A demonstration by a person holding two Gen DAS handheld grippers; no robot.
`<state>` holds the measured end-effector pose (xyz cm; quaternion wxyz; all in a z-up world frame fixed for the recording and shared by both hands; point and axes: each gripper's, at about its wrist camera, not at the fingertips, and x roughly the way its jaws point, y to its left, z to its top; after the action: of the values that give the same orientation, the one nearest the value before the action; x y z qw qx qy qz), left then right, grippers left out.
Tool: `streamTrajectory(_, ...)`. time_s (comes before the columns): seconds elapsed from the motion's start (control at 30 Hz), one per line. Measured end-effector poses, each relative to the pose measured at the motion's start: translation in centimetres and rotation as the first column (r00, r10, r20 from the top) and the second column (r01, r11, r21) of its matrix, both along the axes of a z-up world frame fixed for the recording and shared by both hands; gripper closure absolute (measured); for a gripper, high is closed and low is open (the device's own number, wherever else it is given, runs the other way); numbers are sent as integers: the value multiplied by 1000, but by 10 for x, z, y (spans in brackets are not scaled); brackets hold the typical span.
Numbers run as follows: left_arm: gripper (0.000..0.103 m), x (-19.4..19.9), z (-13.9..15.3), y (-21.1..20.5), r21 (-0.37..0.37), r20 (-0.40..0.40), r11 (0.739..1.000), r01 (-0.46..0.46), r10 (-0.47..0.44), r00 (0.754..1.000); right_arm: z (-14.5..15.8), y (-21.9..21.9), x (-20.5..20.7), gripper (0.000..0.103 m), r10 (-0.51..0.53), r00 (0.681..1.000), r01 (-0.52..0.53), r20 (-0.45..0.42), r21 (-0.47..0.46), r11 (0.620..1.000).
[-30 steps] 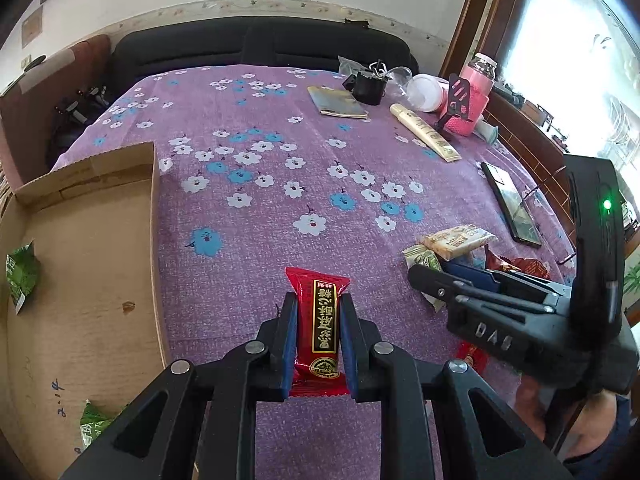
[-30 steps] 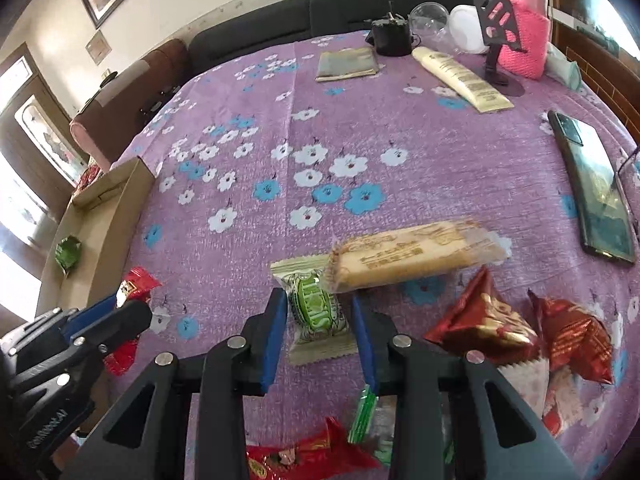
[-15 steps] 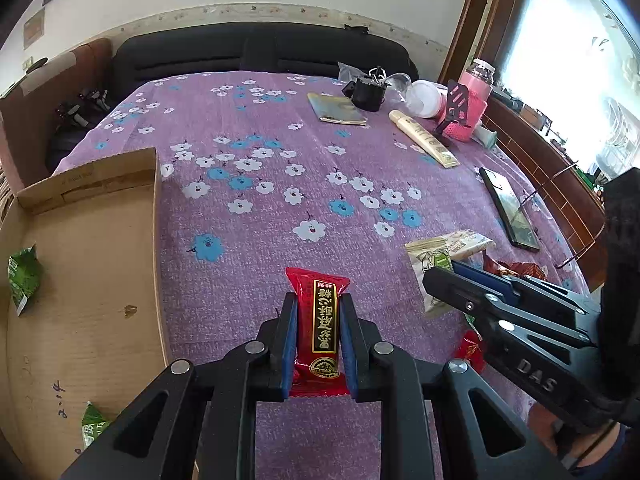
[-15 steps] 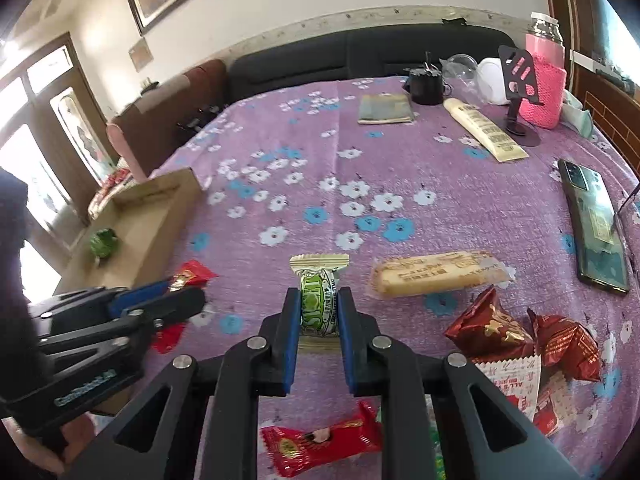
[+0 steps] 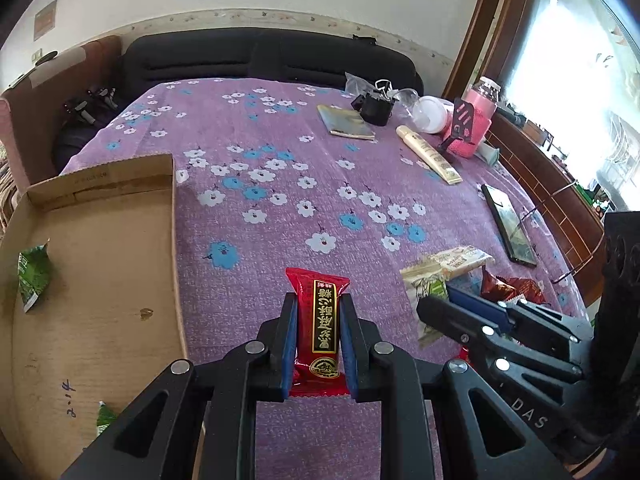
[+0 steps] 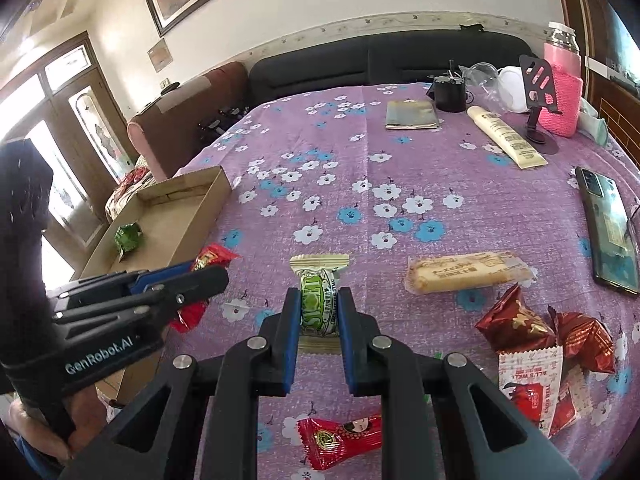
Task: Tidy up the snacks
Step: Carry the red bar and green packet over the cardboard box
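Observation:
My left gripper [image 5: 318, 312] is shut on a red snack bar [image 5: 320, 320] with gold lettering, held upright above the purple flowered cloth. My right gripper [image 6: 319, 304] is shut on a green-and-cream wrapped snack [image 6: 319, 300], lifted off the cloth. Each gripper shows in the other's view: the right gripper [image 5: 440, 304] at lower right, the left gripper [image 6: 208, 276] at left with red wrapper showing. A shallow cardboard box [image 5: 100, 264] lies to the left, also seen as the box [image 6: 208, 196], holding green packets [image 5: 34, 276].
Loose snacks lie on the cloth: a beige biscuit bar [image 6: 466, 274], red foil packets [image 6: 548, 332], a red candy [image 6: 340, 440]. A phone [image 6: 608, 232] lies at the right. Far side: a tube [image 6: 506, 136], a booklet [image 6: 412, 114], a pink bottle [image 6: 560, 92], a black cup [image 6: 450, 92].
My right gripper closed on the green-and-cream snack and lifted it off the cloth. The left gripper kept still with the red bar.

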<state>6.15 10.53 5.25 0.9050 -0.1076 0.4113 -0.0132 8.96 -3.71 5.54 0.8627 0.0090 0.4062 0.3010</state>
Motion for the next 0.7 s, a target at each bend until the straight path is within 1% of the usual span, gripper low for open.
streamTrajectory(0.43,84,-1,7,17,-20,17,999,-41,41,999,5,4,-7,86,26,999,-27,21,17,999)
streamTrajectory(0.7,84,-1,12,36,-38,29,996,-85,86,996,8,12,-14,86,58,998,-59,34,25,998)
